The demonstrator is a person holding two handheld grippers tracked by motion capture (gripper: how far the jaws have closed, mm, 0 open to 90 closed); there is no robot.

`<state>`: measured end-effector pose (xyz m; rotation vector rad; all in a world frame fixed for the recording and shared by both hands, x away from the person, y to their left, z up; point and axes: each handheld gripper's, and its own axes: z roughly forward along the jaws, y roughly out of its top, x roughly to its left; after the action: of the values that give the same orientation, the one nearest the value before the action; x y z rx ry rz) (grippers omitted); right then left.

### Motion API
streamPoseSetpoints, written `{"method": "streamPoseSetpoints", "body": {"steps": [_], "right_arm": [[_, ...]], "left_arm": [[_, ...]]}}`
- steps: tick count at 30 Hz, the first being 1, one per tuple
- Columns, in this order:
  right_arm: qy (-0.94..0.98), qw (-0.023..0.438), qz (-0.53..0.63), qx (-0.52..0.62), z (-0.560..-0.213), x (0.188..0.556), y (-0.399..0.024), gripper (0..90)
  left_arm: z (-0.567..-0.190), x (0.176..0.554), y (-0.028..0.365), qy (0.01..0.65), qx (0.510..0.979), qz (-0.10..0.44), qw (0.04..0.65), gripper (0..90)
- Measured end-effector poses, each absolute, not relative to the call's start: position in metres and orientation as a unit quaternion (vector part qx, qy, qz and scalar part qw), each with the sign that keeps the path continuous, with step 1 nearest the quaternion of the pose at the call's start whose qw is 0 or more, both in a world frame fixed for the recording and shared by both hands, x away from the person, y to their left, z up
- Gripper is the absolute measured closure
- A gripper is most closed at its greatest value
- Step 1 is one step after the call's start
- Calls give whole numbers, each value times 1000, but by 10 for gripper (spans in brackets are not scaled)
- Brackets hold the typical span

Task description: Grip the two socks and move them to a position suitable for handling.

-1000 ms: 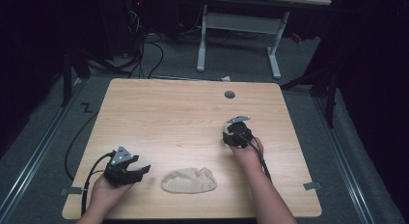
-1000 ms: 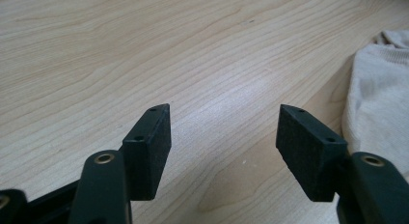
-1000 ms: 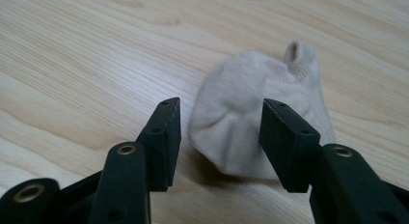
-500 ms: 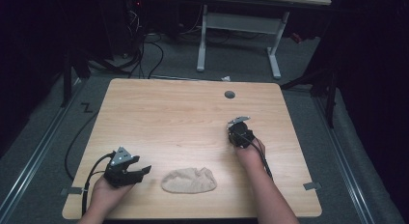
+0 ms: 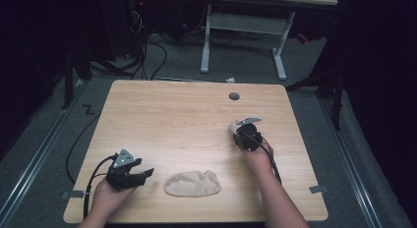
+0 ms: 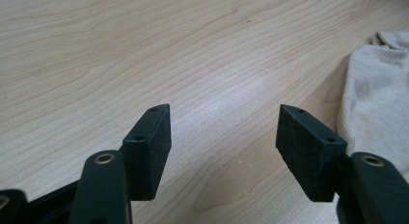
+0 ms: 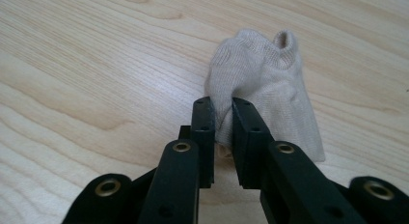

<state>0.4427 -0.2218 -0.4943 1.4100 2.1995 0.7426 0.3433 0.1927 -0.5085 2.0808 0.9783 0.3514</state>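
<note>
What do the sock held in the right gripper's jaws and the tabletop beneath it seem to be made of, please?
The sock looks like soft beige knit, likely cotton or a blend: fine ribbed stitches, and limp folds where the right gripper pinches it. The tabletop looks like pale wood or wood-look laminate: grain lines under a smooth, faint sheen.
</note>
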Motion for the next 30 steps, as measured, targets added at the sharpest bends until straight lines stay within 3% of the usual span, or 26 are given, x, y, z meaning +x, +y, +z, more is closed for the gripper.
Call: {"method": "streamPoseSetpoints", "body": {"steps": [7,12,30], "right_arm": [[792,219,257,509,-498,443,-219,743],[793,224,254,506,-501,445,-215,825],[779,235,307,493,-470,426,-226,837]], "left_arm": [[-509,345,191,386,822,135,396,377],[-509,344,190,382,824,136,396,377],[-506,341,191,367,820,143,415,374]]}}
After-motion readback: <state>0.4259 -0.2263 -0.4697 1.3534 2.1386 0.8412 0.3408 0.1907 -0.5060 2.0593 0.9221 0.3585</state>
